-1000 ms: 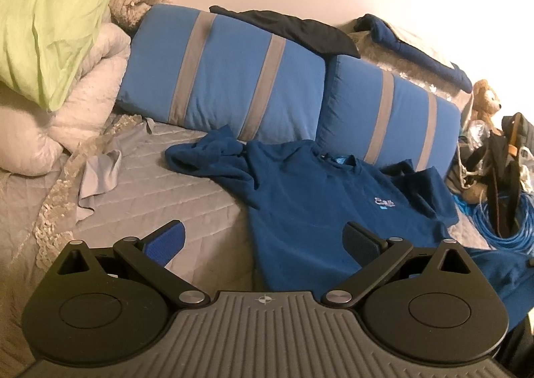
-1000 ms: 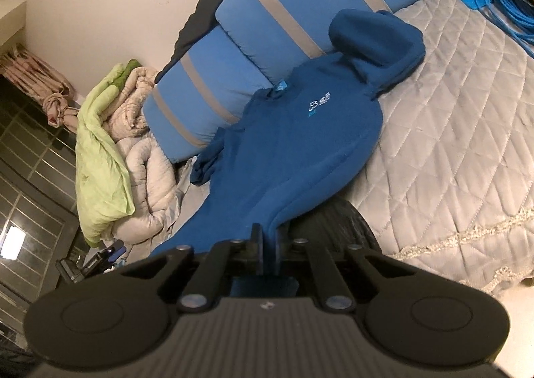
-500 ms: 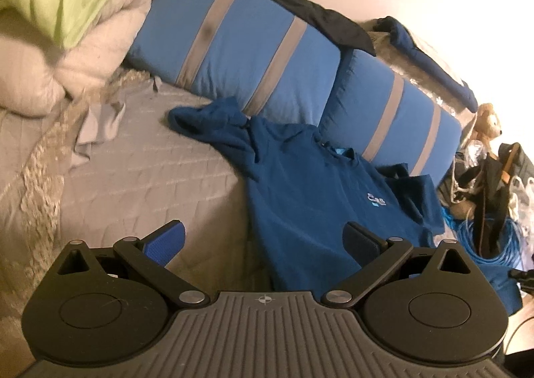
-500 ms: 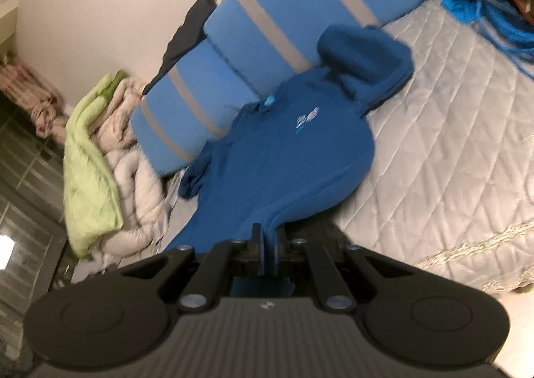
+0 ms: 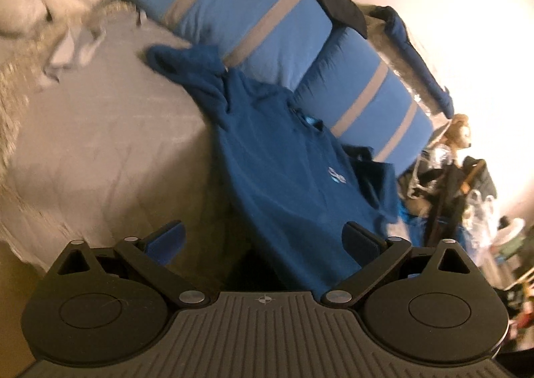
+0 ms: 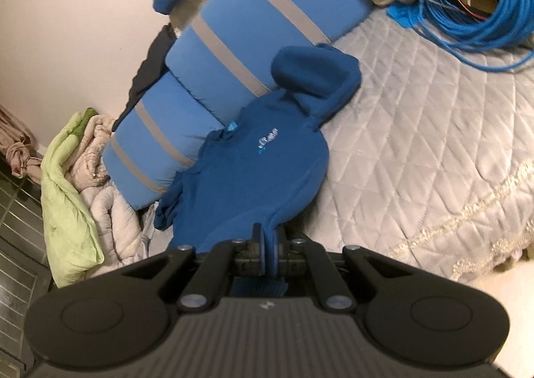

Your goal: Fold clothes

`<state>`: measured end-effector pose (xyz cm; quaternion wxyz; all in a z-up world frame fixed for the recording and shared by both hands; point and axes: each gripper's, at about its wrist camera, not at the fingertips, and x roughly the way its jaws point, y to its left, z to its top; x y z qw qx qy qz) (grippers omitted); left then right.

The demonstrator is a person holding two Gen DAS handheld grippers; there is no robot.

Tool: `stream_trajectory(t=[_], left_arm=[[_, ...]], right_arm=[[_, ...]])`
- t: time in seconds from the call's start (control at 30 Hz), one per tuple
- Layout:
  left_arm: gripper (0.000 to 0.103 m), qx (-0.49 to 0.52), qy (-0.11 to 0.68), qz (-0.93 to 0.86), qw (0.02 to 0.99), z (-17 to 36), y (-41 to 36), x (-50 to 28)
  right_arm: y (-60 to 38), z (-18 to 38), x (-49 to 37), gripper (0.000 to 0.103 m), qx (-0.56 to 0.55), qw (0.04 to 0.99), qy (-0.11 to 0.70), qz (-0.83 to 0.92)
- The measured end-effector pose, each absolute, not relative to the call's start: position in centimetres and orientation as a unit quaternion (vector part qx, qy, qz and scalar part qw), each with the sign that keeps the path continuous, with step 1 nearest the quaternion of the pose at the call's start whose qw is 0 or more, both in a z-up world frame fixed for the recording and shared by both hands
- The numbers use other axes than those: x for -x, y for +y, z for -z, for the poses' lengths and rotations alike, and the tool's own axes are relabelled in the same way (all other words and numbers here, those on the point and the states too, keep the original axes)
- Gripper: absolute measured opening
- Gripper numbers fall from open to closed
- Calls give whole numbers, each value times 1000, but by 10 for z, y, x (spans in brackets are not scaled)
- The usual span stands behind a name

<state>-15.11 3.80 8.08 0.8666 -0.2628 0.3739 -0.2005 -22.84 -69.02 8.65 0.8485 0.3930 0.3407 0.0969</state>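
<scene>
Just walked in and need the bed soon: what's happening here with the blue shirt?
A person is folding clothes with two handheld grippers. The right gripper is shut on the hem of the blue shirt, which lies spread on the quilted bed against the striped pillows. The left gripper hangs open above the shirt, holding nothing.
</scene>
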Motion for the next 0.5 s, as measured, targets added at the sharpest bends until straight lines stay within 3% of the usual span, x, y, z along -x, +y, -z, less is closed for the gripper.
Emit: stream_trajectory(t=[0.1, 0.17, 0.4, 0.47, 0.5], left_arm=[[86, 281, 385, 192, 858, -78, 40, 150], [67, 290, 390, 189, 853, -77, 42, 150], [58, 355, 417, 239, 802, -59, 41, 150], [24, 355, 429, 251, 792, -56, 35, 149], [23, 347, 430, 249, 796, -58, 33, 149]], right_arm=[[-691, -82, 228, 4, -395, 846, 345, -98], [-691, -82, 227, 5, -397, 844, 346, -100], [-693, -76, 225, 5, -403, 840, 348, -106], [-693, -74, 224, 5, -404, 839, 348, -106], [-692, -75, 224, 5, -403, 840, 349, -106]])
